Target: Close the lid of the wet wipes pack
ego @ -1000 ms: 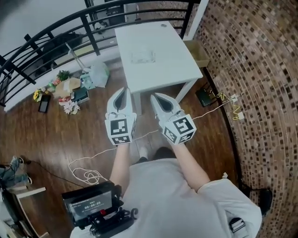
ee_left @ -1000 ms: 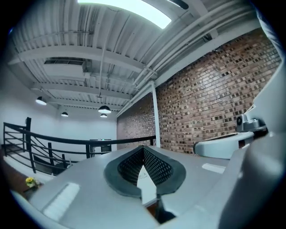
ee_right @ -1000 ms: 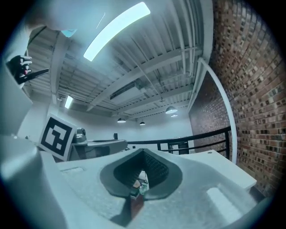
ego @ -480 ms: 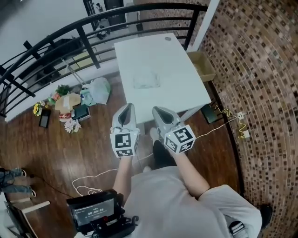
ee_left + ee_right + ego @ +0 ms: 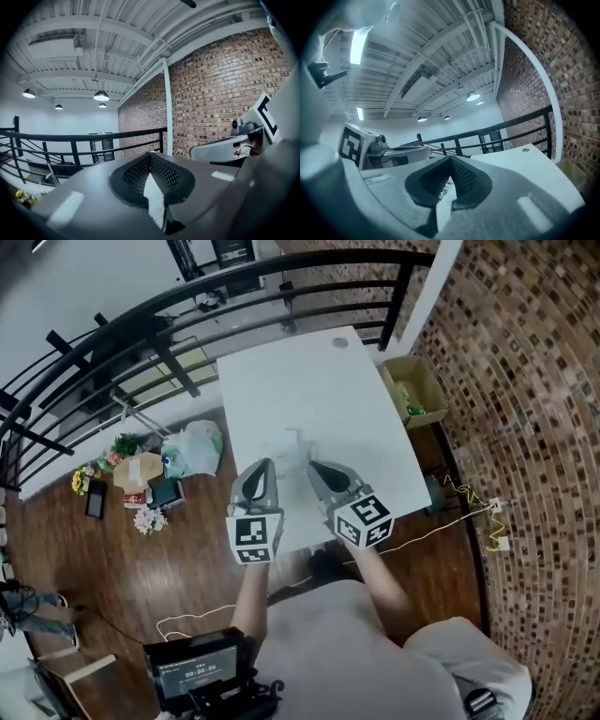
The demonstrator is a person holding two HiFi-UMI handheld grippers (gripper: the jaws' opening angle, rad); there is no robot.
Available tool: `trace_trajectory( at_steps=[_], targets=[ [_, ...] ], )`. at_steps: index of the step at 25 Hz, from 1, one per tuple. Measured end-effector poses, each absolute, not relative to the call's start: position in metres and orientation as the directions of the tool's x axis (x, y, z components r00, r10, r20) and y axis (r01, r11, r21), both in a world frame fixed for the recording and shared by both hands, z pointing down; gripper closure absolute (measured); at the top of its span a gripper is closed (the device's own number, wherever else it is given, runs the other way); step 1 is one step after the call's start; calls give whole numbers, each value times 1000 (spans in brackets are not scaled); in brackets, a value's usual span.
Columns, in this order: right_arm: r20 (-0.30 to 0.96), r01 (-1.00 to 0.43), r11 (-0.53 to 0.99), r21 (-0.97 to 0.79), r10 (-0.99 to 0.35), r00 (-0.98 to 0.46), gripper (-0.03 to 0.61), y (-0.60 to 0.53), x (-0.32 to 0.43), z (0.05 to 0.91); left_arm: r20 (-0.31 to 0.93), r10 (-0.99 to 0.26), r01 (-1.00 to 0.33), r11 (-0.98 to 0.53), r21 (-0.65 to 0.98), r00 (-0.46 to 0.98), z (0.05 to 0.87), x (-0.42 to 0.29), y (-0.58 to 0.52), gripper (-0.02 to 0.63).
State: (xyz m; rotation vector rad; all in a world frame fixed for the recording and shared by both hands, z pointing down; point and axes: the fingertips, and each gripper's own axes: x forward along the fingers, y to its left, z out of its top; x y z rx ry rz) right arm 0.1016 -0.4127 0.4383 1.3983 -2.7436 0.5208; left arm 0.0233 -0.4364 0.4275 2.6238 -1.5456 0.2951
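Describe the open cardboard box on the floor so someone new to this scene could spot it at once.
Start at the white rectangular table in the middle of the head view. On the floor at its right, between it and the brick wall, stands the open tan cardboard box. Nothing else on that side is an open-topped box with green items inside.
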Motion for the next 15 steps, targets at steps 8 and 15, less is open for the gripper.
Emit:
trace_trajectory(
  at_steps=[8, 15],
  targets=[
    [296, -769, 549, -328, -713, -635, 594, -489, 113, 499, 350, -844, -901, -434, -3, 406, 479, 10, -489, 597],
    [436, -778, 521, -352, -644, -628, 594, -526, 101, 569, 413, -798, -884, -466, 38, 438, 524, -3, -523, 597]
  ],
)
